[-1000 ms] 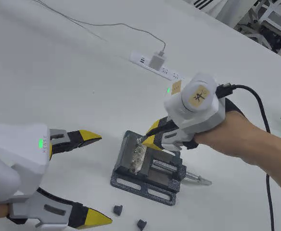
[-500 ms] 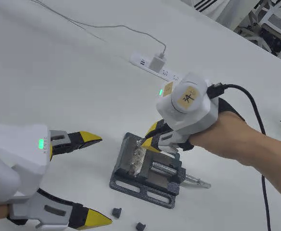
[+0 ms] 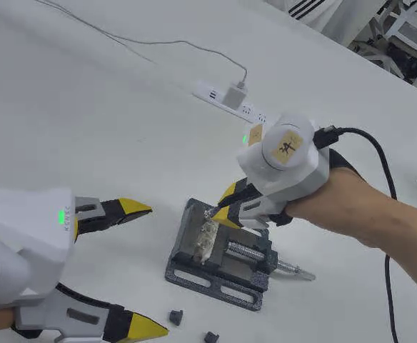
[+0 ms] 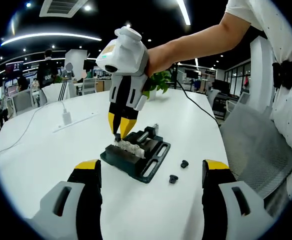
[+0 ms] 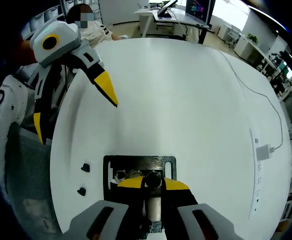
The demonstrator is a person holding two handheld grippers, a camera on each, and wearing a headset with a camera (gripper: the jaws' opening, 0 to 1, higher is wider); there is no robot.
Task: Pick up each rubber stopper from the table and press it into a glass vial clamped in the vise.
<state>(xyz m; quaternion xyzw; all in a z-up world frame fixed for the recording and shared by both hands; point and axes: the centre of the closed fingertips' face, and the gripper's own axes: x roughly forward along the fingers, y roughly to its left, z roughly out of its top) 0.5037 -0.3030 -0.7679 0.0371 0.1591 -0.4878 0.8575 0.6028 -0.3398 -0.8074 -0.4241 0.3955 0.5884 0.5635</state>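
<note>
Open-plan office, part lab. Wide white tabletop carries a white plastic power strip with a plugged-in charger and trailing cable. Overhead: long fluorescent strip lights and a square ceiling air vent. Far side: desks with lit computer monitors, grey office chairs, a green leafy potted plant, a person standing.

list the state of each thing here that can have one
left tool: open, in the air, holding nothing
right tool: shut on a black rubber stopper, just above the vials
dark metal vise: closed on the vials
clear glass vials: clamped upright; two mouths look unstoppered
two loose black rubber stoppers: lying on the white table, apart from the vise
white power strip: white charger plugged in
</note>
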